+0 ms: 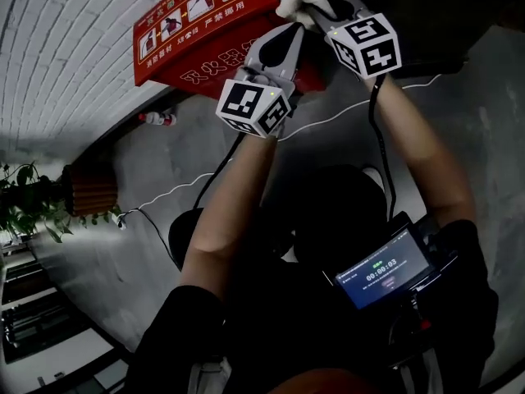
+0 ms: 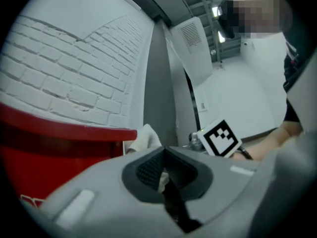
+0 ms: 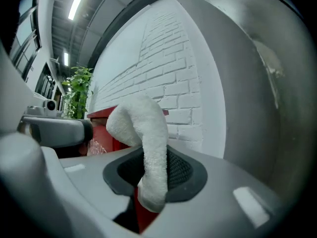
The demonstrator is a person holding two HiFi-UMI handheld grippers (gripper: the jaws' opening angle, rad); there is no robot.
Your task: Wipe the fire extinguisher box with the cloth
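Fire extinguisher box (image 1: 201, 35): red, closed, contents unseen. It stands against the white brick wall (image 1: 66, 48), with its long axis running along the wall's foot. Cloth (image 3: 143, 133): white, clamped in the right gripper (image 3: 154, 171) and looping up past the jaws at the box's right-hand top corner; whether it touches the box cannot be told. Left gripper (image 2: 163, 171): jaws nearly together, apparently pinching a sliver of the same cloth, just beside the right gripper. Judgement: the wipe should run leftward along the box's length.

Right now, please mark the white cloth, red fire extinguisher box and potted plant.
white cloth (image 3: 148, 128), right gripper view, its upper fold.
red fire extinguisher box (image 1: 205, 66), head view, its lettered front.
potted plant (image 1: 33, 203), head view, its leaves.
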